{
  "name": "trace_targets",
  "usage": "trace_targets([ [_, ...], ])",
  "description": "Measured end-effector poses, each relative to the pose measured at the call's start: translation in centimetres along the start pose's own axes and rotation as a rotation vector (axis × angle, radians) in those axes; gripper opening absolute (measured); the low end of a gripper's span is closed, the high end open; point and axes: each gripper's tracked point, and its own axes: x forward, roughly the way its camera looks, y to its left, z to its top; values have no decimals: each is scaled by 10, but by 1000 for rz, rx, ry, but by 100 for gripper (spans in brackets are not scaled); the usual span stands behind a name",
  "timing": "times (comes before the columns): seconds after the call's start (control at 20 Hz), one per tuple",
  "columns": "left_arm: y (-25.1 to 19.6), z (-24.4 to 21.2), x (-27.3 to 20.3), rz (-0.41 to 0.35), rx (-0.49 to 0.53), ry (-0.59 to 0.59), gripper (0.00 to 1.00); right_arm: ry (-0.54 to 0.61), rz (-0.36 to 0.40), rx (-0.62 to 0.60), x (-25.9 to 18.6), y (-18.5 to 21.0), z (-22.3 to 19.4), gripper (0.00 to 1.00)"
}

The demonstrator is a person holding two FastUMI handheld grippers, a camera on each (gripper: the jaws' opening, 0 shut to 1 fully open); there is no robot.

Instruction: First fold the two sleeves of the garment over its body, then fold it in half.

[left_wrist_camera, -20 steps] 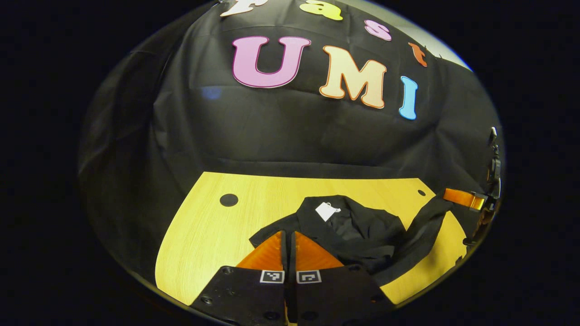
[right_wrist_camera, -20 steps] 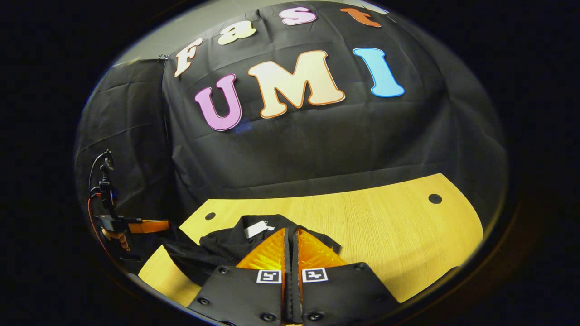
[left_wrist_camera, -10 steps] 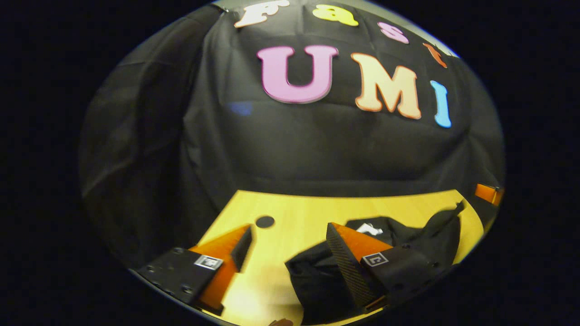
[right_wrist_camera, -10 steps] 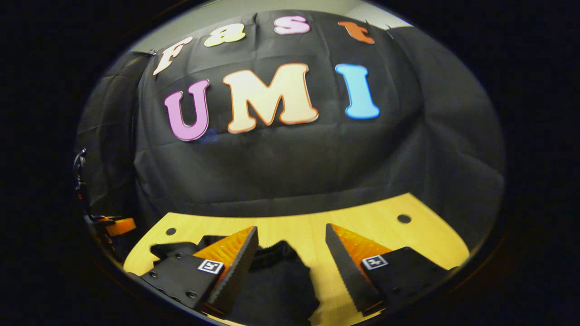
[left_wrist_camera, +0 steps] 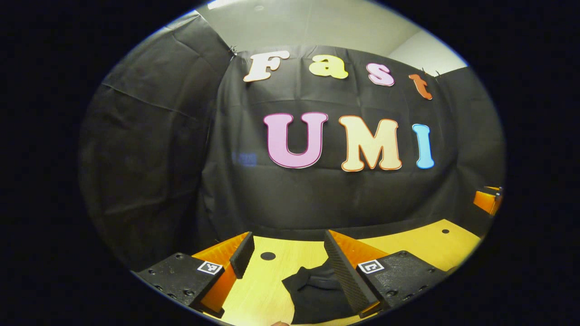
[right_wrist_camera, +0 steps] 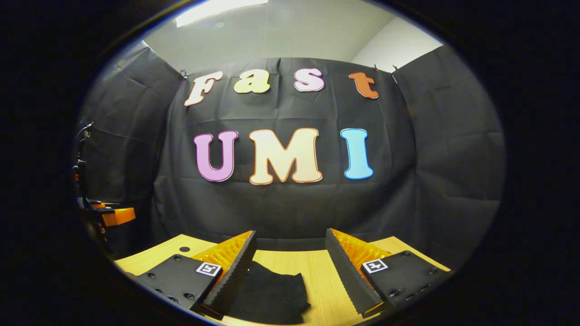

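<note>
The table (left_wrist_camera: pixel 426 244) ran bare to its far edge against the booth wall. The black garment (right_wrist_camera: pixel 269 292) lay bunched at the near edge. Both hand-held grippers, left (left_wrist_camera: pixel 287 251) and right (right_wrist_camera: pixel 290 246), hung above it, fingers apart, holding nothing.

A second ago both tongs were closed over the garment (left_wrist_camera: pixel 317 290). Now the left tongs (left_wrist_camera: pixel 287 253) and right tongs (right_wrist_camera: pixel 290 253) gape wide with nothing between them, raised and tipped up, the garment lying on the surface (right_wrist_camera: pixel 317 267) just below.
</note>
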Motion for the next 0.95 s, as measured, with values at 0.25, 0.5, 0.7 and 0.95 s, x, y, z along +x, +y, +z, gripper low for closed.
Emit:
trace_targets([
  [0.25,-9,31,-71,23,-5,-84,92,-39,55,30,-71,-2,10,95],
  [0.5,-20,47,-125,18,-26,-114,92,-71,82,56,-131,-4,15,96],
  [0.7,-26,57,-149,9,-35,-116,92,-106,107,44,-164,-1,26,96],
  [0.95,-36,79,-164,-13,-26,-156,92,-131,116,51,-187,0,31,94],
])
